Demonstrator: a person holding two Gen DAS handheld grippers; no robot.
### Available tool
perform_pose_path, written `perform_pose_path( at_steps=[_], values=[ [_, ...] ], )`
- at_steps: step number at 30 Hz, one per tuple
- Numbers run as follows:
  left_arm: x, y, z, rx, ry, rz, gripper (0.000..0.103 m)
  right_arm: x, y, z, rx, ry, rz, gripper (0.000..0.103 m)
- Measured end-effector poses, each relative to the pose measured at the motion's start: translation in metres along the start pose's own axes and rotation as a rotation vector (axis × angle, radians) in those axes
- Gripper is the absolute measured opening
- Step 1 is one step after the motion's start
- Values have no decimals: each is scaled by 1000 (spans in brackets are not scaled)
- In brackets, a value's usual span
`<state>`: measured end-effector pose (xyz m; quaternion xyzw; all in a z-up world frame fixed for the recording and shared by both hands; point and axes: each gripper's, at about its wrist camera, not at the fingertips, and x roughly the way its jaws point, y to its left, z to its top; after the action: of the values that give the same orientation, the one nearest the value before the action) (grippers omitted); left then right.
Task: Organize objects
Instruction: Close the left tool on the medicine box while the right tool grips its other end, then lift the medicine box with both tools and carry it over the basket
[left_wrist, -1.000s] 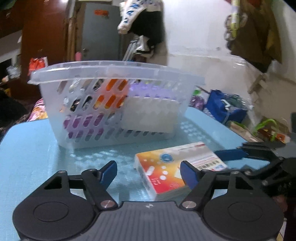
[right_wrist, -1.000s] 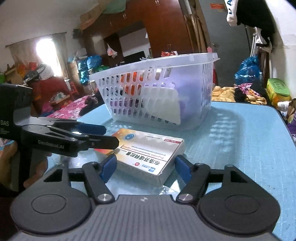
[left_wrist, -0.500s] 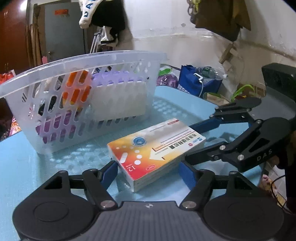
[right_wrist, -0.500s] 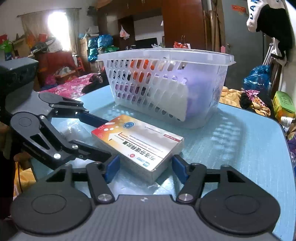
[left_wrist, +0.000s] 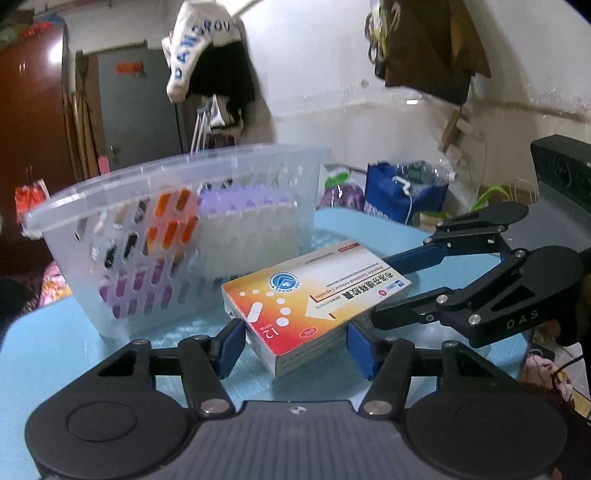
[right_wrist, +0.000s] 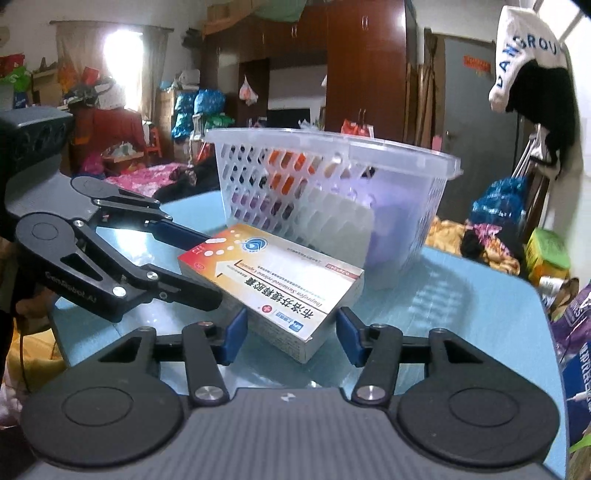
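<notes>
A flat medicine box (left_wrist: 314, 295) (right_wrist: 273, 273), orange, white and red, lies on the blue table (left_wrist: 37, 350) in front of a clear plastic basket (left_wrist: 147, 177) (right_wrist: 332, 144). The basket holds orange, purple and white items. My left gripper (left_wrist: 297, 349) (right_wrist: 195, 266) straddles one end of the box, and its jaws are closing. My right gripper (right_wrist: 291, 339) (left_wrist: 380, 291) straddles the opposite end, jaws closing too. The box sits between both pairs of blue pads, with slim gaps still showing at the sides.
The table edge (right_wrist: 546, 314) runs close on the right of the right wrist view. A blue bag (left_wrist: 402, 199) and clutter sit on the floor beyond it. Clothes (left_wrist: 207, 62) hang on the wall behind the basket. A hand (right_wrist: 26, 306) holds the left gripper.
Both grippers have rolled level and their fingers have drawn in around the box ends. The box now lies between both pairs of pads; the basket has stayed put.
</notes>
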<state>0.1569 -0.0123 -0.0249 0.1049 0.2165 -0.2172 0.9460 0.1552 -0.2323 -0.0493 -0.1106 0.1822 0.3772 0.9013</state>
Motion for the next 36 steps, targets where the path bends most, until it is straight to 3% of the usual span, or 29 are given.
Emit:
perform_pose_path(
  at_steps=[10, 17, 25, 36],
  values=[
    [-46, -14, 21, 33, -166, 46, 62, -31, 18, 32, -66, -111, -46, 55],
    [-70, -8, 71, 73, -248, 102, 61, -36, 10, 92, -101, -167, -53, 54],
    [-55, 24, 128, 66, -250, 141, 61, -6, -22, 143, -62, -158, -49, 54],
    [0, 58, 143, 9, -196, 134, 61, 39, -48, 146, -29, -74, -92, 53]
  ],
)
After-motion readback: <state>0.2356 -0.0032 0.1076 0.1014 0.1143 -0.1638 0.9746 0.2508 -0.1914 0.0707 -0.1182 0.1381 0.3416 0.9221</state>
